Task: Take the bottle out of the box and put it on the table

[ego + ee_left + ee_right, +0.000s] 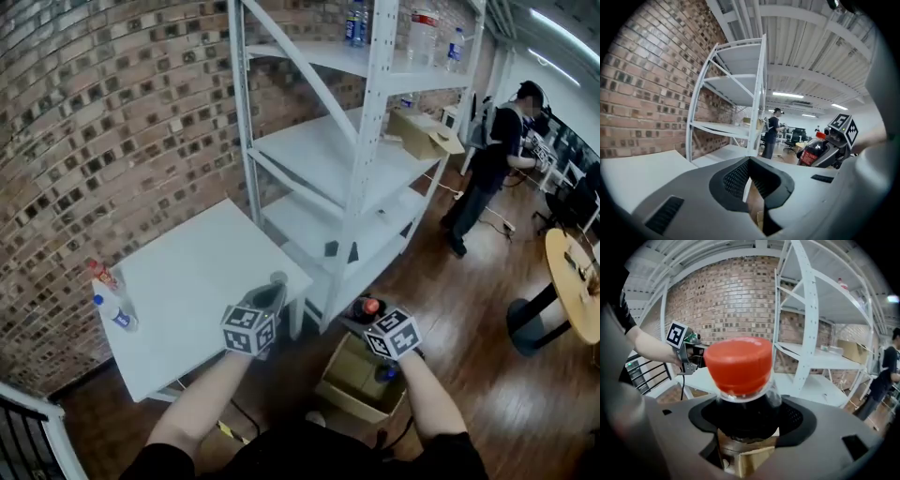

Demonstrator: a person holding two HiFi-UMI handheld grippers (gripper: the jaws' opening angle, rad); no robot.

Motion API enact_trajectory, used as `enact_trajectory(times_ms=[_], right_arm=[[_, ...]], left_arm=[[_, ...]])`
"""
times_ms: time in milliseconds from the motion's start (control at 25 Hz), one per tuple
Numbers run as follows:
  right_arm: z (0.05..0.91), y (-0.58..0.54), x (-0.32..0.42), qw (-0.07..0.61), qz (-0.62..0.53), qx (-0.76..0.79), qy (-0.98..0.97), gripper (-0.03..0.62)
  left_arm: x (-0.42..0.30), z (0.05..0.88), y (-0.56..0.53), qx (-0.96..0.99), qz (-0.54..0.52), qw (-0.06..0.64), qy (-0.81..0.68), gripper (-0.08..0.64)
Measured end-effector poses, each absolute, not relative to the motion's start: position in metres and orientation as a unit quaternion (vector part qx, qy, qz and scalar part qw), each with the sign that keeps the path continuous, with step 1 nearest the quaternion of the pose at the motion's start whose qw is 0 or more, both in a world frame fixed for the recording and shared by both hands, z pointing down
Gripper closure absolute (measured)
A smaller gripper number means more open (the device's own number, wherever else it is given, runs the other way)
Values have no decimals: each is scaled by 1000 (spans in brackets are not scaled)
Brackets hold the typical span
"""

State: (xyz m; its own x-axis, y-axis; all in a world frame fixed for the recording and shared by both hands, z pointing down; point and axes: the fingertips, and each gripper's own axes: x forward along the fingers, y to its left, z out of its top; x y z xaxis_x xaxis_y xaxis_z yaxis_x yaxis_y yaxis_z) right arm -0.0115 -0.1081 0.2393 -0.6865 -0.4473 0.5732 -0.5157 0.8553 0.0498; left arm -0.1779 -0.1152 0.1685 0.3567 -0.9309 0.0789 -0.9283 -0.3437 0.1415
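My right gripper [362,313] is shut on a dark cola bottle with a red cap [369,306] and holds it above the open cardboard box [349,386] on the floor. In the right gripper view the red cap [738,363] fills the middle, and the jaws clasp the bottle's dark shoulder [746,416]. From the left gripper view, the same bottle [812,152] shows at the right. My left gripper [277,282] is shut and holds nothing; it hovers at the near right corner of the white table [202,272]. Its closed jaws [750,165] point level toward the shelves.
Two small bottles [111,298] stand at the table's left edge. A tall white shelf rack [361,159] rises right of the table, with a cardboard box [424,133] on a shelf. A person [495,155] stands at the far right near a round wooden table [574,291].
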Motion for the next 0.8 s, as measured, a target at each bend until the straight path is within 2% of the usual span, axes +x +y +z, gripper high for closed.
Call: enact_trajectory(times_ms=[400, 800], right_arm=[[227, -120, -158, 303, -16, 73, -950, 270], [223, -87, -321, 314, -51, -51, -947, 270]], left_arm=[[-335, 150, -54, 676, -23, 47, -735, 557], [-464, 164, 25, 592, -36, 59, -803, 557]])
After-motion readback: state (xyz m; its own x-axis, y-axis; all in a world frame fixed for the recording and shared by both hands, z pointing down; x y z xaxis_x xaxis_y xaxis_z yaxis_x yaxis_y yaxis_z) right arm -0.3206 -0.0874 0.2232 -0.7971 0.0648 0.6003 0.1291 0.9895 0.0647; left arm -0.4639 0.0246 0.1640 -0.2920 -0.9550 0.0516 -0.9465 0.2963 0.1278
